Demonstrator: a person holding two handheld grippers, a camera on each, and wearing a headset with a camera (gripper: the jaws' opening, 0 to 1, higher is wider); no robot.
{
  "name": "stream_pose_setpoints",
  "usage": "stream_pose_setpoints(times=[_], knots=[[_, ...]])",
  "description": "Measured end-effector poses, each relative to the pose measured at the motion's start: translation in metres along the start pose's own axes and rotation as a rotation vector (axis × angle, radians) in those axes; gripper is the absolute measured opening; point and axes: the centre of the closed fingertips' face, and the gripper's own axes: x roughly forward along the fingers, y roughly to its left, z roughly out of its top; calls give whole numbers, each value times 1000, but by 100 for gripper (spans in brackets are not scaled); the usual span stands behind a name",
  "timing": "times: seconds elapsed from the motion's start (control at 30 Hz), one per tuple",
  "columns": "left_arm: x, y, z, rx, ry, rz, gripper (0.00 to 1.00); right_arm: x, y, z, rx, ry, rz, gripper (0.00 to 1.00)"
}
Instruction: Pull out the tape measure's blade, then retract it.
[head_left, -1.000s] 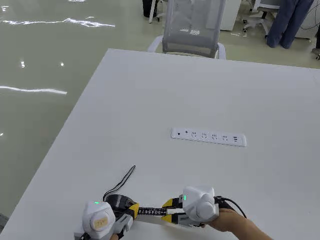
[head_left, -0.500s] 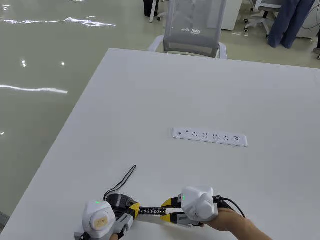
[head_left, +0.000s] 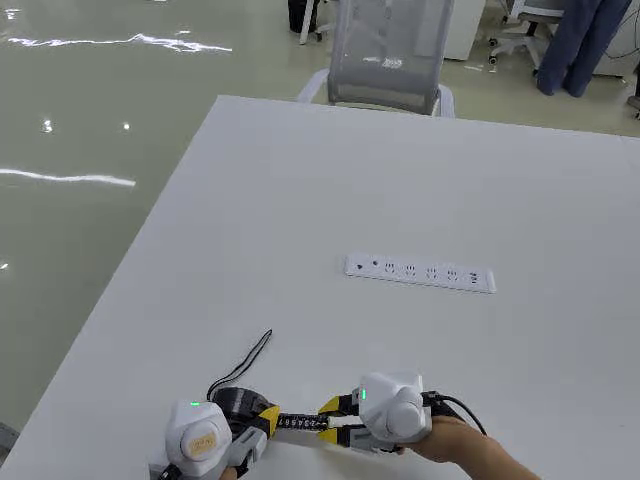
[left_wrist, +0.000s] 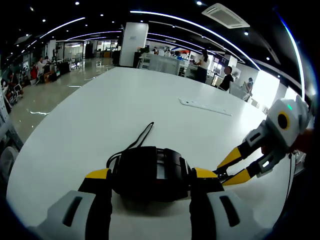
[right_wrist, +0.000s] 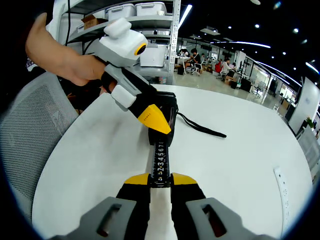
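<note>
A black tape measure case (head_left: 236, 403) lies near the table's front edge, with my left gripper (head_left: 252, 422) shut on it. In the left gripper view the case (left_wrist: 150, 170) sits between the yellow-tipped jaws of my left gripper (left_wrist: 150, 176). A short stretch of numbered blade (head_left: 300, 422) runs right from the case to my right gripper (head_left: 328, 421), which is shut on the blade's end. In the right gripper view the blade (right_wrist: 159, 159) leads from my right gripper (right_wrist: 160, 180) up to the case (right_wrist: 167, 112). The case's black wrist strap (head_left: 243, 365) trails across the table.
A white power strip (head_left: 420, 274) lies mid-table, well beyond the grippers. A grey mesh chair (head_left: 385, 50) stands at the table's far edge. The table's left edge (head_left: 120, 290) and front edge are close to the left gripper.
My right gripper has slid a little left toward the case, so the exposed blade is slightly shorter. The left gripper and the case have stayed put.
</note>
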Motion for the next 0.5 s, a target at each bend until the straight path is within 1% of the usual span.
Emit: stream_pose_setpoints(times=[0.2, 0.5], knots=[[1, 0, -1, 5, 1, -2, 60, 1, 0, 3, -3, -3, 1, 14], [2, 1, -1, 8, 2, -4, 60, 3, 0, 4, -5, -3, 3, 13]])
